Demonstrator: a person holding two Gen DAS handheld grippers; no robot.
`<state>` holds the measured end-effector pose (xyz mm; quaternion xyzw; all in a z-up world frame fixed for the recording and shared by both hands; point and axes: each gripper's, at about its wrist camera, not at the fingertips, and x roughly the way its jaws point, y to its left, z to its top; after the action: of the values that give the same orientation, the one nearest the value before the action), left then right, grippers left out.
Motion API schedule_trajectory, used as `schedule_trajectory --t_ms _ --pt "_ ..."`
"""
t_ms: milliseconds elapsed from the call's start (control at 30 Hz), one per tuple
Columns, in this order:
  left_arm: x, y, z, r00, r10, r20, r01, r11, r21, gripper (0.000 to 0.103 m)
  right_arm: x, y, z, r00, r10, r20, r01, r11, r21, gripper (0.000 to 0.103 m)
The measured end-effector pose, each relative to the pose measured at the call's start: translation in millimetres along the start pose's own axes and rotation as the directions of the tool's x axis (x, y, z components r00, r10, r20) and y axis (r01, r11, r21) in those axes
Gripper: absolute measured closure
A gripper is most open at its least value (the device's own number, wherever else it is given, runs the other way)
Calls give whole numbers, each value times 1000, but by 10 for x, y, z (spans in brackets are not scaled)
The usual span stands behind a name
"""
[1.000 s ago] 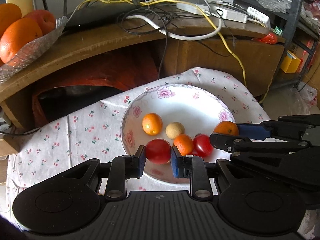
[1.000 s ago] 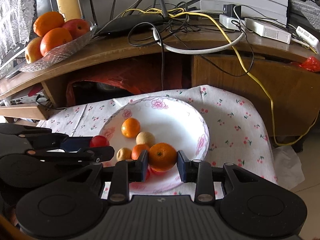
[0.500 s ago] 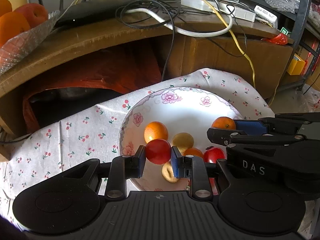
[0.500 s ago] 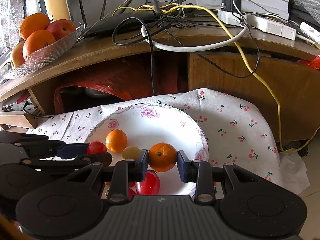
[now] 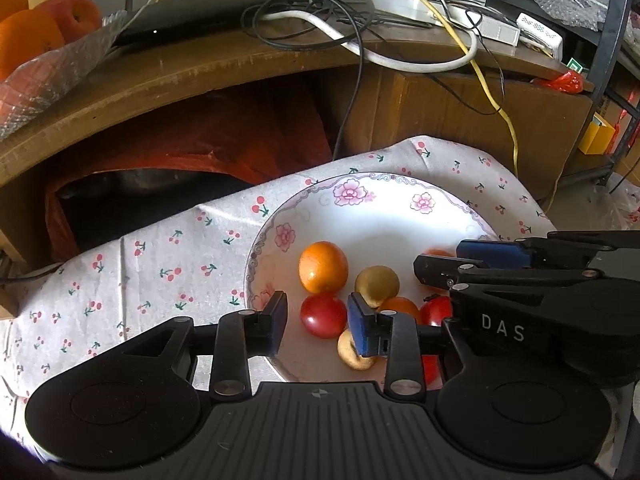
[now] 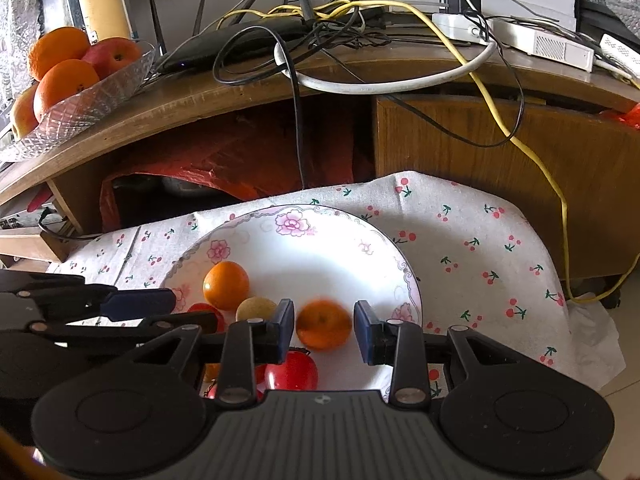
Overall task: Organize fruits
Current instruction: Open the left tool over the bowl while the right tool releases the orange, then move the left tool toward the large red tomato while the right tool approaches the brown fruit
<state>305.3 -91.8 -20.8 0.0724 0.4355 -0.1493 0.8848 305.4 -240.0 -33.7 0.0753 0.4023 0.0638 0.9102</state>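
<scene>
A cherry-print cloth is draping over the low surface in front. Behind it, a curved wooden tabletop is carrying a black router with antennas sticking up, a tangle of black cables, a looping white cable and white power strips. A yellow cable is trailing down the wooden cabinet. A red plastic bag is lying in the recess underneath.
</scene>
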Motion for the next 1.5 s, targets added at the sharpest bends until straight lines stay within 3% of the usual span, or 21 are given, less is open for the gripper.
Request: schedule_trajectory --t_ms 300,700,1233,1500 --pt "-123 25 32 1000 10 25 -9 1000 -13 53 -102 -16 43 1000 11 26 -11 1000 15 64" --pt "-453 120 -17 998 33 46 -31 999 -43 51 -333 148 67 998 54 41 -54 999 -4 64" --pt "-993 807 -506 990 140 7 -137 974 -180 49 -333 1038 -96 972 235 -29 -236 961 -144 64" --pt "-994 1142 -656 982 183 -38 -187 951 -248 48 -132 1332 -245 964 249 -93 -263 944 -199 64"
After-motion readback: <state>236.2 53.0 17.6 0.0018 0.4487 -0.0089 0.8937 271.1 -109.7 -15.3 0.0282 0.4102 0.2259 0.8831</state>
